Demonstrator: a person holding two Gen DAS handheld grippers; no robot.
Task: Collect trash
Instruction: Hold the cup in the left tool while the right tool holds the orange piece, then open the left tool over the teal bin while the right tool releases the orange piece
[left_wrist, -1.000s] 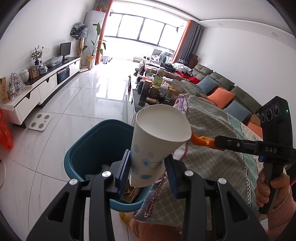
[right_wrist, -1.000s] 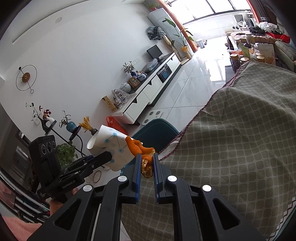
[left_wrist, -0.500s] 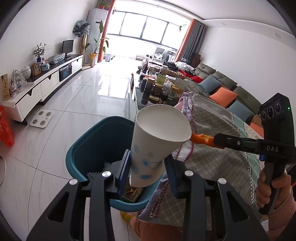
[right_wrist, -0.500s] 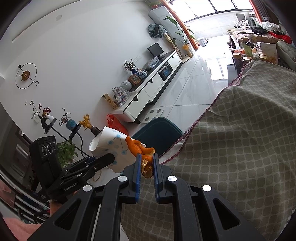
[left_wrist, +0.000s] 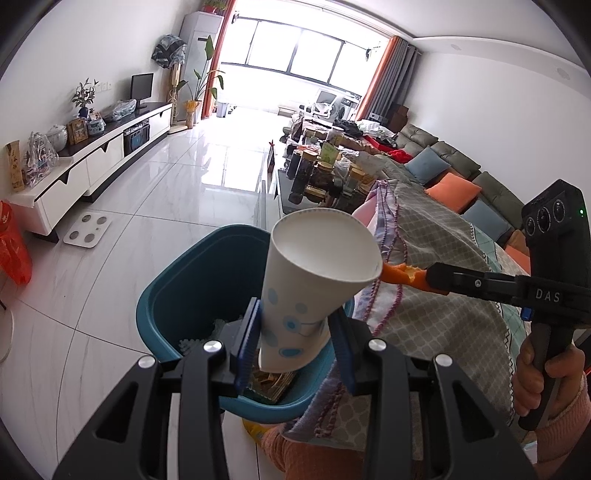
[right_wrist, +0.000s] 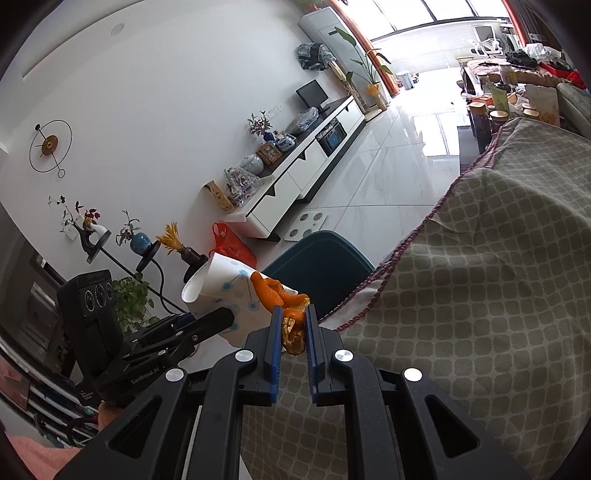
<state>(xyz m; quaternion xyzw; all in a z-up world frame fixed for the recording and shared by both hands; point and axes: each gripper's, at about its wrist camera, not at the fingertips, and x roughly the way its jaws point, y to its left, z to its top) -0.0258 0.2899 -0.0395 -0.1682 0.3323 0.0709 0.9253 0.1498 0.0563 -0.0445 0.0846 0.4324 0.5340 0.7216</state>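
My left gripper (left_wrist: 293, 332) is shut on a white paper cup (left_wrist: 314, 280) with blue dots, squeezed near its base and tilted mouth-up over a teal bin (left_wrist: 184, 291). The bin holds some scraps at the bottom. My right gripper (right_wrist: 292, 325) is shut on an orange peel (right_wrist: 279, 295), whose tip sits against the cup's rim (right_wrist: 221, 280). In the left wrist view the right gripper (left_wrist: 436, 278) comes in from the right with the peel (left_wrist: 400, 273) beside the cup. The bin (right_wrist: 317, 266) shows just beyond the peel, at the edge of a checked cloth.
A checked cloth (left_wrist: 443, 295) covers the surface right of the bin. A hand (left_wrist: 546, 380) grips the right tool. Farther off stand a low table with jars (left_wrist: 321, 173), a sofa (left_wrist: 454, 173), a white TV cabinet (left_wrist: 92, 162), a floor scale (left_wrist: 86, 229) and a red bag (left_wrist: 13, 247).
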